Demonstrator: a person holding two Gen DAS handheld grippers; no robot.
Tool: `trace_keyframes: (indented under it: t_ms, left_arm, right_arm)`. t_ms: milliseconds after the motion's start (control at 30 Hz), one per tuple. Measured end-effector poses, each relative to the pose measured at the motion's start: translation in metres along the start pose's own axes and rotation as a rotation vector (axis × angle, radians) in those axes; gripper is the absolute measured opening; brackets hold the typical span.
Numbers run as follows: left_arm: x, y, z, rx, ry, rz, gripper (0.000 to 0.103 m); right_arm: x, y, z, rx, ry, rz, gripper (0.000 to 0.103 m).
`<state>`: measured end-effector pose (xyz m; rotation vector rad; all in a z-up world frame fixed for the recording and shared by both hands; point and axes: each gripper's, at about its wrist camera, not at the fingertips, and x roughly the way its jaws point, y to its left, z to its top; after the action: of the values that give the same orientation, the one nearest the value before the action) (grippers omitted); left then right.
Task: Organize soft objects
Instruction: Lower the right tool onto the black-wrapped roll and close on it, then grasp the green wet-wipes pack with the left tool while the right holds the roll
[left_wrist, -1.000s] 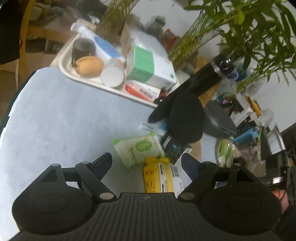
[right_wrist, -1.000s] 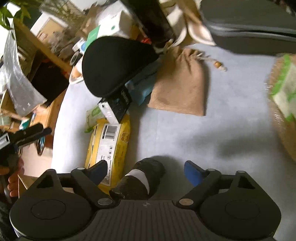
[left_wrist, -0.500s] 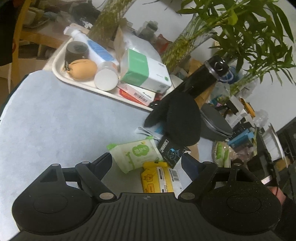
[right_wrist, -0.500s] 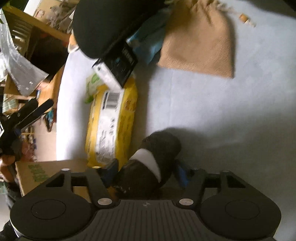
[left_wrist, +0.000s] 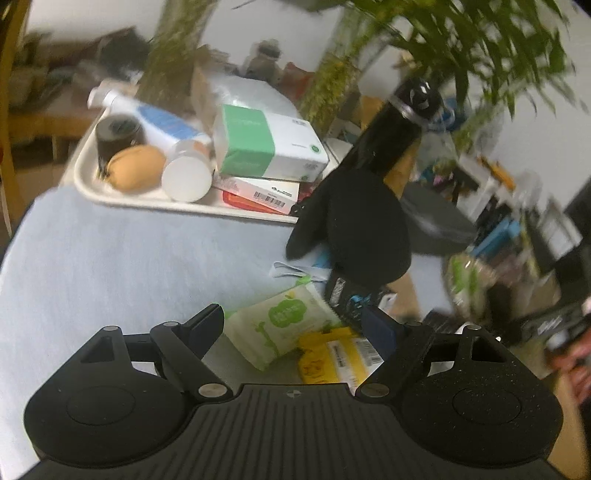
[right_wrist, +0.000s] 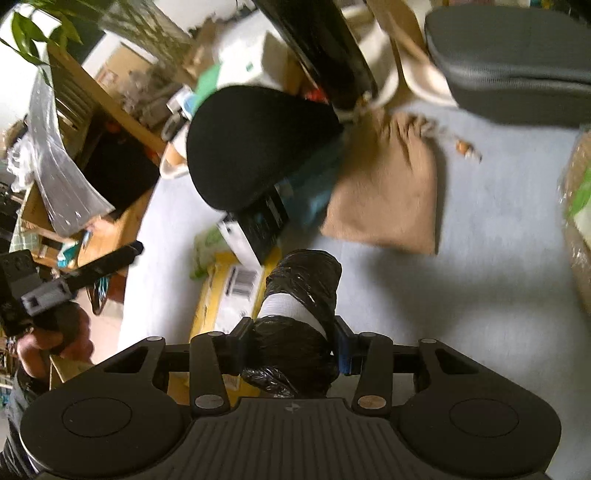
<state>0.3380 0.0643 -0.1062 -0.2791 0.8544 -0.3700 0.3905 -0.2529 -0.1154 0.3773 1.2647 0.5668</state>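
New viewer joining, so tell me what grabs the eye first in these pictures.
The right claw has just closed on a black plastic roll with a white band, above the blue cloth. Behind it, a black mitten lies over a small dark box, beside a tan pouch.

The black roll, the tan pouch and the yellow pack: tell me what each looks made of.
Black roll: thin glossy plastic film, crinkled and shiny, with a matte white band, likely paper.
Tan pouch: matte woven cloth, perhaps cotton or linen; gathered drawstring neck.
Yellow pack: smooth printed plastic wrapper with a white barcode label, probably soft film.
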Motion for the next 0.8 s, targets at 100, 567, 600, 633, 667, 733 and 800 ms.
trace_keyframes:
  t_ms: [100,567,600,633,667,733,800]
  left_arm:
    - [0.008,-0.002,0.001,0.061,0.01,0.017,0.082]
    - [0.065,-0.012,0.002,0.314,0.085,0.11,0.082]
    - [0.068,-0.015,0.001,0.352,0.088,0.122,0.082]
    - [0.07,-0.018,-0.001,0.384,0.092,0.126,0.082]
    - [0.072,-0.021,-0.004,0.415,0.097,0.127,0.082]
    - [0.075,-0.027,-0.011,0.494,0.109,0.147,0.082]
    - [0.074,-0.033,-0.017,0.56,0.1,0.155,0.082]
  right_arm:
    - [-0.01,-0.004,-0.001,0.003,-0.036,-0.012,0.047]
    - [-0.029,-0.016,-0.001,0.045,-0.144,-0.037,0.047]
    - [-0.029,-0.016,0.0,0.05,-0.145,-0.035,0.047]
    - [-0.03,-0.017,0.0,0.054,-0.146,-0.032,0.047]
    - [-0.03,-0.018,-0.001,0.058,-0.147,-0.03,0.047]
    - [-0.031,-0.018,0.0,0.063,-0.15,-0.031,0.047]
    - [-0.031,-0.018,0.0,0.066,-0.15,-0.028,0.047]
